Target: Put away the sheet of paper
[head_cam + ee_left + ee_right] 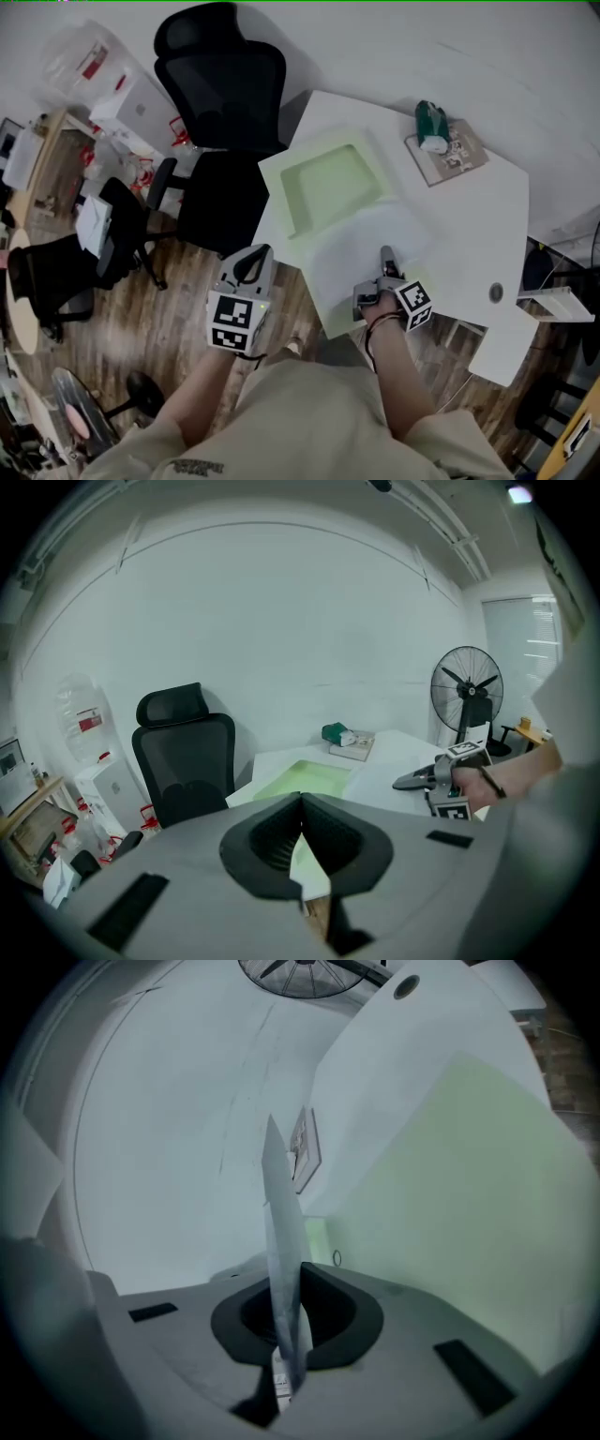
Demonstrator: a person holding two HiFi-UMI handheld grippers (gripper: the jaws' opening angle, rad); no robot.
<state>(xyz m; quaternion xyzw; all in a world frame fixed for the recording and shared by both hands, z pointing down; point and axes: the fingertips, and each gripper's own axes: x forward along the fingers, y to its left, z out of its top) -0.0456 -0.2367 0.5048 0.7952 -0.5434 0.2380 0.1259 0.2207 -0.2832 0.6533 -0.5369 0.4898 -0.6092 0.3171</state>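
White table (487, 216): green tray (328, 183), book (450, 155) at far corner, chair (225, 94) alongside. Sheet of paper (361, 248): flat beside tray, long axis unclear, near edge clamped in right gripper (386, 255). Left gripper (251, 265): jaws together, empty.

I see the white sheet of paper (356, 246) lying nearly flat at the bench's (469, 225) near edge, its near margin pinched edge-on in my right claw (386, 255).

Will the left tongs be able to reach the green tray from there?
Probably yes. The left tongs hang just off the table edge, right beside the tray, and nothing stands between them.
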